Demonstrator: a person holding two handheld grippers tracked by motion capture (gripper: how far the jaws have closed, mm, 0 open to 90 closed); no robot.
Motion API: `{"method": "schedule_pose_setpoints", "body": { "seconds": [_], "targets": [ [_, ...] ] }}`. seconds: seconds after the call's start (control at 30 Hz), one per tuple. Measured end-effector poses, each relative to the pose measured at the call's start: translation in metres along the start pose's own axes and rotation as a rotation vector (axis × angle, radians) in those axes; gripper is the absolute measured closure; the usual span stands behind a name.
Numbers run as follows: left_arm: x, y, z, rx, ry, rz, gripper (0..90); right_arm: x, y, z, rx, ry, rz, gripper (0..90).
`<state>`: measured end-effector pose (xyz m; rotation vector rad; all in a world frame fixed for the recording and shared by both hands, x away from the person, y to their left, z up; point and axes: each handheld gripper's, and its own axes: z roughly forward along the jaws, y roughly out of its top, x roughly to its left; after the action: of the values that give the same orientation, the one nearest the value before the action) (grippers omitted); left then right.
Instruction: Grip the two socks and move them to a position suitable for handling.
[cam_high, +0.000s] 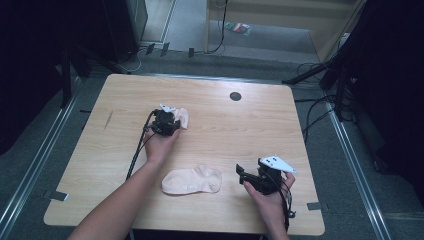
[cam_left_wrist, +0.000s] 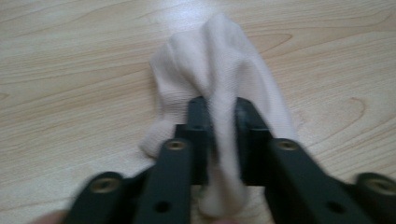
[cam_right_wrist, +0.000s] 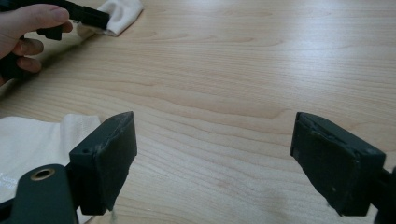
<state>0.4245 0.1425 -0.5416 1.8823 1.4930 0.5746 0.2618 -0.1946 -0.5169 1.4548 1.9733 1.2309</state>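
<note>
Left hand-held gripper (cam_left_wrist: 219, 135) clamps bunched pale pink cotton sock (cam_left_wrist: 219, 70) on light wooden surface (cam_high: 225, 125), 11 o'clock; right hand-held gripper (cam_right_wrist: 212, 158) agape, 5 o'clock.

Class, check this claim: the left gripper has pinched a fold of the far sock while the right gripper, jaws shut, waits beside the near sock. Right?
Not quite. The right gripper has its jaws wide open, as the right gripper view shows. The left gripper does pinch the far sock, and the near sock lies beside the right.

Light wood bench (cam_high: 225, 135) w/ dark round hole (cam_high: 235, 96); two pale socks on it: far sock (cam_high: 182, 118), near sock (cam_high: 192, 180).
</note>
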Motion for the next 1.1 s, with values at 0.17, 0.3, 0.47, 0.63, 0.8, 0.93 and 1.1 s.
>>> {"method": "schedule_pose_setpoints", "body": {
  "seconds": [0.17,0.3,0.47,0.63,0.8,0.93,1.1],
  "targets": [
    [0.003,-0.002,-0.009,-0.006,-0.035,0.034,86.0,0.002,-0.001,0.001,0.003,0.004,0.001,15.0],
    [0.002,-0.006,-0.027,-0.062,-0.067,0.045,86.2,0.002,-0.001,0.001,0.004,0.002,0.0,15.2],
    [-0.005,-0.011,-0.064,-0.147,-0.118,0.078,86.3,0.003,0.0,0.003,0.003,0.001,-0.001,15.4],
    [-0.02,-0.028,-0.095,-0.183,-0.177,0.13,86.3,0.007,0.0,0.004,0.005,0.0,-0.006,15.5],
    [-0.026,-0.053,-0.098,-0.154,-0.193,0.154,86.3,0.009,-0.001,0.005,0.009,0.0,-0.01,15.5],
    [-0.023,-0.068,-0.094,-0.126,-0.18,0.144,86.1,0.009,-0.001,0.005,0.01,0.001,-0.011,15.5],
    [-0.013,-0.075,-0.091,-0.117,-0.215,0.086,53.7,0.01,-0.001,0.006,0.011,0.001,-0.01,15.5]
  ]
}}
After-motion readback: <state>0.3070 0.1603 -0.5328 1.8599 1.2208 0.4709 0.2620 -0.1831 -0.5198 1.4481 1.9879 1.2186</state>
